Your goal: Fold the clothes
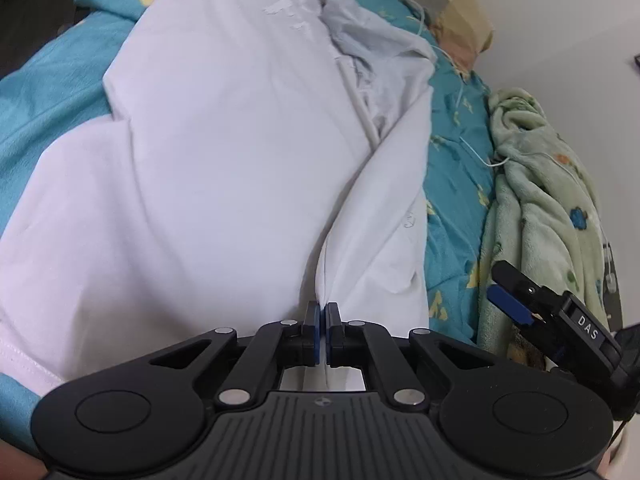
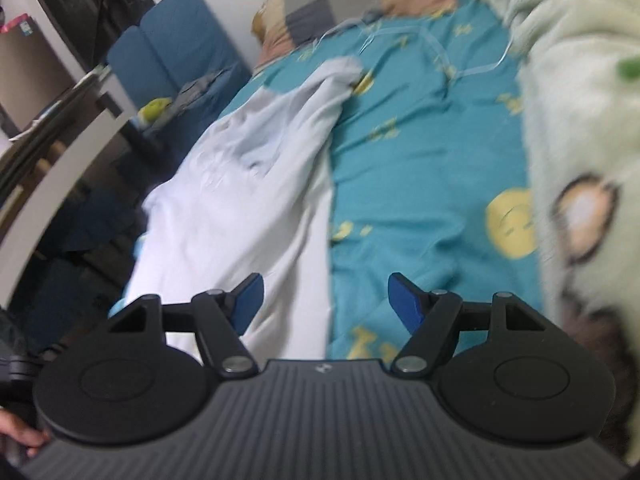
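Two views split the scene: only the right wrist view shows the blue chair [image 2: 176, 44] beyond the white shirt [image 1: 224, 152], which lies spread on the teal bedsheet [image 1: 456, 184]. The left gripper [image 1: 322, 312] pinches a shirt fold directly ahead. The right gripper [image 2: 326, 300] hangs wide apart, holding nothing, over the shirt's edge.

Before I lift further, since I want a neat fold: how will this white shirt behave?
Probably floppy: the white shirt puckers into creases where the left gripper pinches it. It likely drapes and sags from that single hold. It seems light and may slide on the teal sheet, so the open right gripper could help.
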The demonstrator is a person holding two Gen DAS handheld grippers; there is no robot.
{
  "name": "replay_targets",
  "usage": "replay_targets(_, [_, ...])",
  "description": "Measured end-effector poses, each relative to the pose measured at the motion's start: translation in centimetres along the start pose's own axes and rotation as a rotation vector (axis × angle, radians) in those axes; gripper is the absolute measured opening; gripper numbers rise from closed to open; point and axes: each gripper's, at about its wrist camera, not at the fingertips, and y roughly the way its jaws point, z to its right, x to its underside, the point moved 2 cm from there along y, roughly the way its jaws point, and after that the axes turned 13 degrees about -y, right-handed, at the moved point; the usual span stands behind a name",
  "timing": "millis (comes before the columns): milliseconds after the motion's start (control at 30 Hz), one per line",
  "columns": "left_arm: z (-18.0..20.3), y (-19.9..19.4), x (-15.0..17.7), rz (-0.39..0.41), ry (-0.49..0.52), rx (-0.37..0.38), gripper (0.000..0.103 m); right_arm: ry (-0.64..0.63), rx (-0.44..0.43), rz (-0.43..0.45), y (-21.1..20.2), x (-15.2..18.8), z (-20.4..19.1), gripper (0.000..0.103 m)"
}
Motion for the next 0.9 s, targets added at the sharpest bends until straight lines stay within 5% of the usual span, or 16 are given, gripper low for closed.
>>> replay_targets(100, [0.4, -0.3, 0.2, 0.01, 0.004, 0.042, 0.002, 0.073, -0.114, -0.013, 0.6, 0.5, -0.1, 0.068])
replay_targets(167, [0.4, -1.1, 0.3, 0.012, -0.036, 0.138, 0.002, 0.098, -0.151, -0.03, 1.1, 0.8, -0.4, 0.067])
replay_targets(333, [2.3, -4.8, 0.5, 0.051, -0.007, 0.41, 0.002, 0.091, -0.12, -0.08, 1.9, 1.2, -0.6, 0.067])
replay_targets(533, [4.1, -7.2, 0.3, 0.107, -0.005, 0.605, 0.002, -0.036, -0.091, -0.092, 0.3, 1.7, -2.3, 0.067])
replay_targets(733, [4.2, -8.7, 0.3, 0.122, 0.014, 0.682, 0.0, -0.168, -0.087, -0.099, -1.6, 2.2, -4.4, 0.068])
replay_targets(900, [4.5, -7.9, -0.1, 0.129, 0.064, 0.609, 0.0, -0.247, -0.151, -0.066, -3.7, 3.7, -7.4, 0.071])
